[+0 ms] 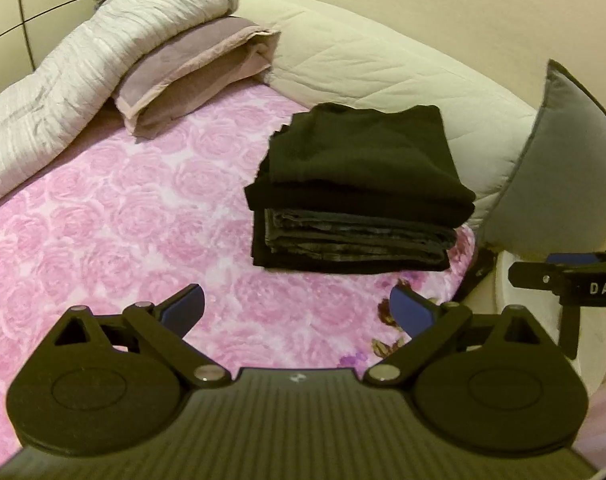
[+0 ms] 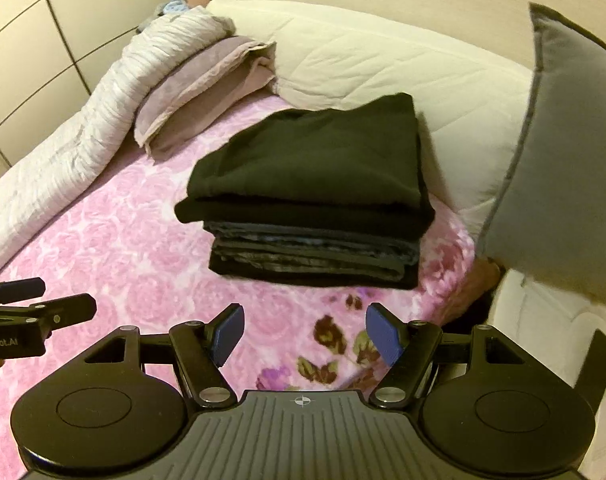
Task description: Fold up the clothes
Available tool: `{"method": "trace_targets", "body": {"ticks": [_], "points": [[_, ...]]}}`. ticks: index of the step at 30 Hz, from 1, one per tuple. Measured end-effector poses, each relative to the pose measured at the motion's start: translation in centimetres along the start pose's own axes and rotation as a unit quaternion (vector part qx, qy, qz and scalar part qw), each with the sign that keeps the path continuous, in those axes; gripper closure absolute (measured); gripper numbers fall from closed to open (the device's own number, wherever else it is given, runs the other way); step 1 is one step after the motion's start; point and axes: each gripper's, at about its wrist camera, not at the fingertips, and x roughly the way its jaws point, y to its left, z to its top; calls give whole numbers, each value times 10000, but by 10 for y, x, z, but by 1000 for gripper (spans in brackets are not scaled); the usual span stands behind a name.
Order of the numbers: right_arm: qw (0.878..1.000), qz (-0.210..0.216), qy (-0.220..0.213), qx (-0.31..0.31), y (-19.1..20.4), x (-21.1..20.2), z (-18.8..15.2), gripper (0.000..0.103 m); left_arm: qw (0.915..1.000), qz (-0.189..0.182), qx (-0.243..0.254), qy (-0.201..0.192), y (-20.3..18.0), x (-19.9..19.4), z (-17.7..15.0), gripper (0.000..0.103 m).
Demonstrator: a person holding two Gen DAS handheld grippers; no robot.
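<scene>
L gripper (image 1: 297, 312) nearest the lens in the left wrist view, jaws spread wide, blue pads (image 1: 187, 306) bare, nothing btwn them. R gripper (image 2: 303, 334) same deal in its own view: jaws apart, holding nothing. Both hover over the pink rose bedspread (image 1: 115, 216), on the near side of the stack of folded clothes (image 1: 359, 192). L gripper sits a bit left of the stack's centre, R gripper about level w/ its near edge, slightly right. Neither touches the stack.

Stack lies flat on the bedspread: black fleece-looking item (image 2: 315, 160) on top, another black layer under it, then dark grey shiny fabric (image 2: 311, 250) w/ several folded edges showing, black piece at the bottom. Edges roughly squared.

Behind the stack, a cream quilted headboard cushion (image 1: 367, 68). Right of the stack, a grey pillow (image 2: 559, 152) standing upright. Far left behind the stack, a mauve folded blanket (image 1: 191, 68) w/ a white crinkled duvet (image 1: 63, 92) draped over it and running along the bed's left edge. Wardrobe panels (image 2: 35, 36) beyond the duvet.
</scene>
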Motion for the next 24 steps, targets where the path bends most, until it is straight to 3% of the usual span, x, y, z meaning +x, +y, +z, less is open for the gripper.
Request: {"method": "trace_targets", "body": {"ticks": [13,24], "points": [[9999,126,94,-64,-4,2,2,32,9996,155,-216,20,-4,6,3,4],[9997,-163,127,135,-7,-8,-8,32,9990,369,-88,247,-16,24,1,5]]}}
